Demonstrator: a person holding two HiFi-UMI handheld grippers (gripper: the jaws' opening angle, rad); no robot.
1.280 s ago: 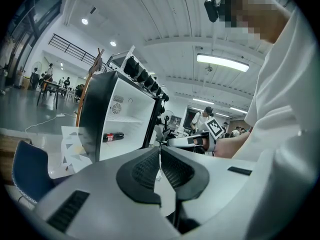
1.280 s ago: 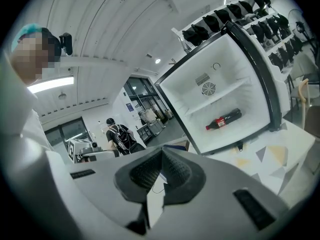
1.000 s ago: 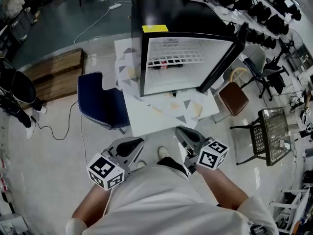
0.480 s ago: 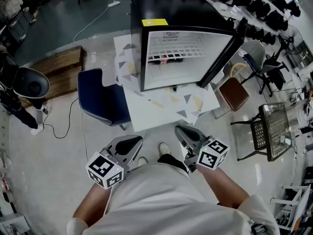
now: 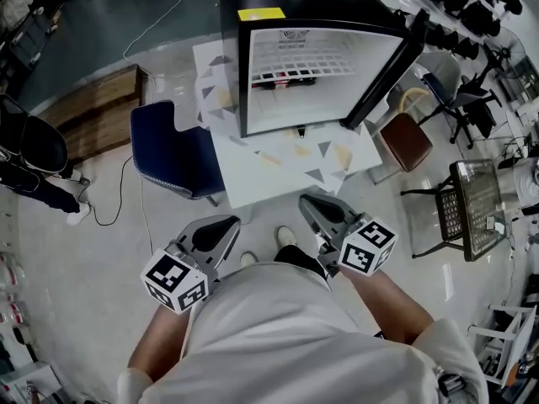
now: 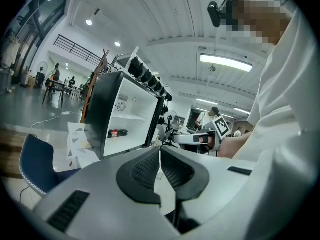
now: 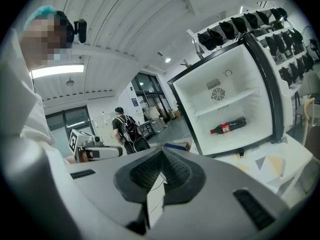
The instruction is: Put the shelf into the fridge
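Both the left hand-held gripper and the right hand-held gripper, low in the frame, had their jaws closed together on nothing, while the shelf sat inside the open fridge on the worktop at upper centre, above a bottle lying on its side.

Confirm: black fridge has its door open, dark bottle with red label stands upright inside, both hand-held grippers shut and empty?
Wrong on the bottle: the right gripper view shows the dark bottle with red label lying on its side, not upright. The rest holds: the black fridge has its door open, and the left hand-held gripper and right hand-held gripper are shut and empty.
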